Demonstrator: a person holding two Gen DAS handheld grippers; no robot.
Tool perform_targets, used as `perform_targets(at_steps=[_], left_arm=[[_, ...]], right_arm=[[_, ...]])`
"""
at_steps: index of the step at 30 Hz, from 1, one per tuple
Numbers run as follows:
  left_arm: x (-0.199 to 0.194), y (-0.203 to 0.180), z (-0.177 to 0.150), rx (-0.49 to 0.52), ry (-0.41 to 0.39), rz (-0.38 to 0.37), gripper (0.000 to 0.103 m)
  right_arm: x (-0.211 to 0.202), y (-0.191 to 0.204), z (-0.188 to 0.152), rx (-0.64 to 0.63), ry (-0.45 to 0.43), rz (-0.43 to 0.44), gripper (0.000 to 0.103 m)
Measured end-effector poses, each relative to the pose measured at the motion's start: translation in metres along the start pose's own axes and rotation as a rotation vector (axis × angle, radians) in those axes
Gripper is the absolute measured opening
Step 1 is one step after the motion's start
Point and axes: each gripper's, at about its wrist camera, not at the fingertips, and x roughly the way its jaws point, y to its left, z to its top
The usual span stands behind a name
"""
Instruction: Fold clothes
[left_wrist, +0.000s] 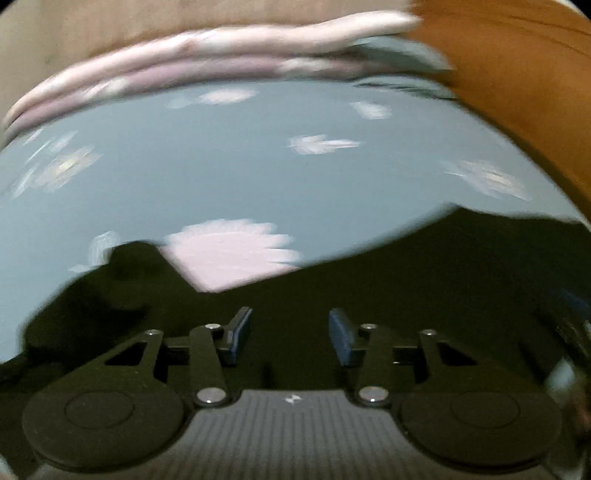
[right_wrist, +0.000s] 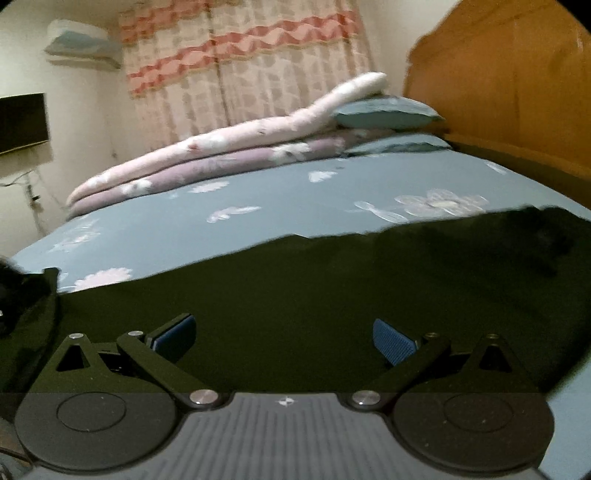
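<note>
A dark, near-black garment (left_wrist: 406, 280) lies spread on the bed and fills the lower half of both views (right_wrist: 332, 280). Its far edge runs unevenly across the blue flowered sheet (left_wrist: 221, 166). My left gripper (left_wrist: 290, 317) hovers over the garment with its blue pads (left_wrist: 341, 338) apart, and I see no cloth pinched between them. In the right wrist view my right gripper (right_wrist: 284, 325) is over the same garment, its jaws spread wide and nothing between them. The left wrist view is blurred.
A folded pink and lilac quilt (right_wrist: 221, 147) lies along the far side of the bed, with blue pillows (right_wrist: 384, 112) at its end. The wooden headboard (right_wrist: 509, 81) rises on the right. A patterned curtain (right_wrist: 243, 66) hangs behind.
</note>
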Motion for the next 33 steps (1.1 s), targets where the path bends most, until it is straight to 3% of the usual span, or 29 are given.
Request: perform_targets(at_steps=[6,10,12,14,17,21,33], left_arm=[[0.039,0.037,0.033,-0.127,0.106,0.143,0.039],[0.065,0.034,0.040,-0.084,0.175,0.224,0.038],[0.075,0.032,0.040,-0.056,0.211,0.263,0.033],[0.081,0.029,0.039,-0.016,0.240,0.291,0.015],[0.074,0.026,0.033,0.055,0.246,0.322,0.006],[0.055,0.028,0.024,0.125,0.250,0.353,0.005],[0.014,0.065,-0.030,0.115,0.351,0.366,0.005]], right_arm=[[0.001,0.010,0.008,0.004,-0.010,0.075,0.103],[-0.001,0.003,0.008,0.038,-0.016,0.056,0.103],[-0.002,-0.004,0.009,0.087,-0.015,0.059,0.103],[-0.003,-0.012,0.010,0.135,-0.013,0.065,0.103],[-0.003,-0.017,0.011,0.176,-0.012,0.052,0.103],[-0.002,-0.021,0.012,0.204,-0.003,0.057,0.103],[-0.003,-0.019,0.012,0.199,-0.008,0.060,0.103]])
